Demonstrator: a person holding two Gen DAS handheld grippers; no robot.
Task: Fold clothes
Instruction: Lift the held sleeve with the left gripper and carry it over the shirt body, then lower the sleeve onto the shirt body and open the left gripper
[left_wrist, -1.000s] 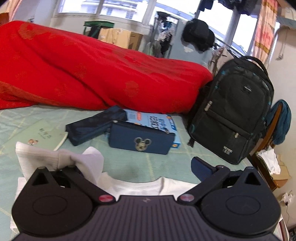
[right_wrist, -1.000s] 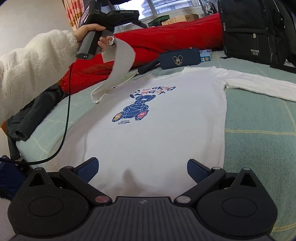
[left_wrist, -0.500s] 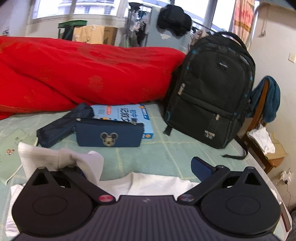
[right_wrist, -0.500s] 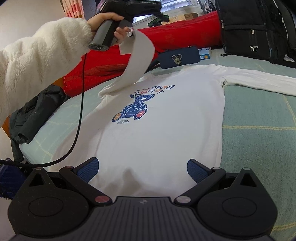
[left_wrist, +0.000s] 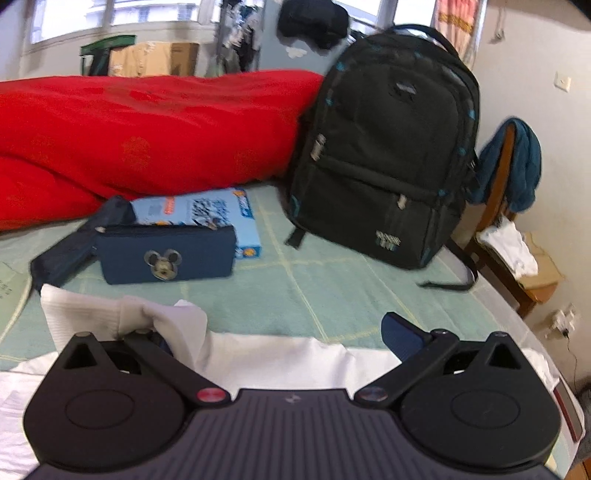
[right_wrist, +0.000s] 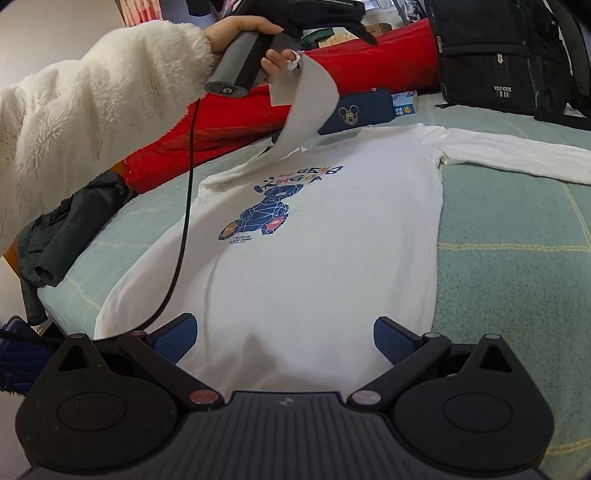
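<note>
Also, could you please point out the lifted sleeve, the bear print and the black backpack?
lifted sleeve (right_wrist: 306, 99), right wrist view, mid-length.
bear print (right_wrist: 264, 218), right wrist view, bear's body.
black backpack (left_wrist: 388, 147), left wrist view, front panel.

The left gripper (left_wrist: 280, 332) has turned toward 3 o'clock: the black backpack (left_wrist: 384, 155) now fills the middle of its view, and the red quilt (left_wrist: 147, 136) has moved to 9 o'clock. In the right wrist view the hand (right_wrist: 251, 40) has carried the raised sleeve (right_wrist: 299, 110) from 10 o'clock toward 12 o'clock, so the sleeve now hangs over the collar of the white shirt (right_wrist: 314, 266).
</note>
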